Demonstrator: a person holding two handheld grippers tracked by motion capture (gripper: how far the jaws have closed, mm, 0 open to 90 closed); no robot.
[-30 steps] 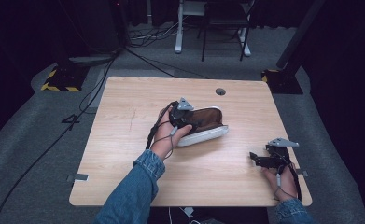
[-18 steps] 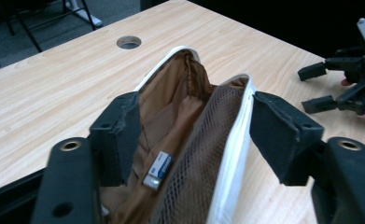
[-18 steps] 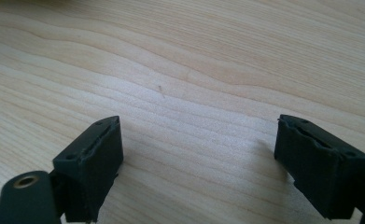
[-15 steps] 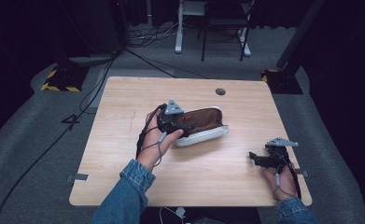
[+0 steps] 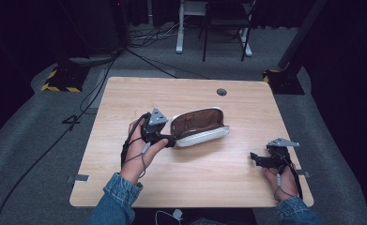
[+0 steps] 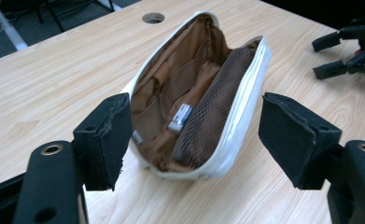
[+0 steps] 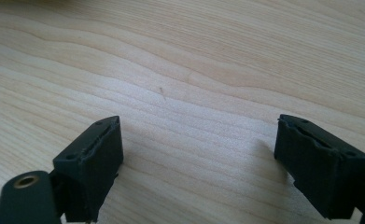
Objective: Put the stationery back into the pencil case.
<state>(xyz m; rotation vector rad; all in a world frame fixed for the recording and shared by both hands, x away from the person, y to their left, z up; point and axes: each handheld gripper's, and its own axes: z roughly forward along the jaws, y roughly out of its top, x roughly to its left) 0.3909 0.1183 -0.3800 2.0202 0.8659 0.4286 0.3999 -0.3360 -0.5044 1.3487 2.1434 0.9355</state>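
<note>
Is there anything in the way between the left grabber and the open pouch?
No. The left gripper has just been opening its jaws, and they stand apart from the pouch with bare table around it. Nothing visible lies between them.

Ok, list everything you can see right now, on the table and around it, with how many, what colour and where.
Pouch: one, white outside with brown lining and a mesh pocket, lying open at the table's middle.
Table: one, light wood, with a round cable hole near its far edge.
Floor stands with yellow-black stripes: at least one, beyond the table's far left corner.
Cables: several, dark, on the grey floor behind and to the left of the table.
White frame legs: a few, on the far floor.
Left claw: one, black, jaws just opened, either side of the pouch's near end, not pressing it.
Right claw: one, black, open, over bare wood near the table's right edge.
</note>
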